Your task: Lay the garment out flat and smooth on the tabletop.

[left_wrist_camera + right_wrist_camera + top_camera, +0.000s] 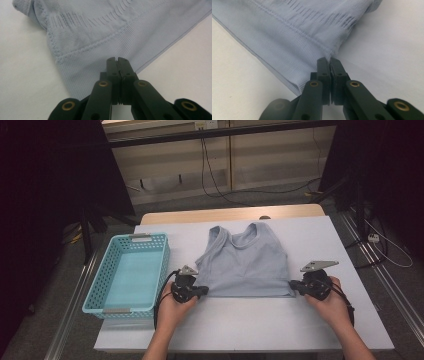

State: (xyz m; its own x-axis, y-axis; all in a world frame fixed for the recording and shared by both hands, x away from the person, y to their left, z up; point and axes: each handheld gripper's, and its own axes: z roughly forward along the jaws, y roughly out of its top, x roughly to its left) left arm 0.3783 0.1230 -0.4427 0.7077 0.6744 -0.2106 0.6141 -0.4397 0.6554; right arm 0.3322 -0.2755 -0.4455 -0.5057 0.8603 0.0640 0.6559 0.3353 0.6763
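Lying flat on the counter [260, 320], the top [247, 262] is pinched at both hem corners: left gripper [202, 291] and right gripper [295, 285] jaws clamped on fabric, likely for folding it evenly.

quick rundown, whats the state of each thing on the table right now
light blue-grey ribbed fabric tank top: spread flat on the white table, neck away from the person, hem pinched at both lower corners
turquoise perforated plastic basket: upright, empty, left of the top
left gripper: shut on the hem's left corner
right gripper: shut on the hem's right corner
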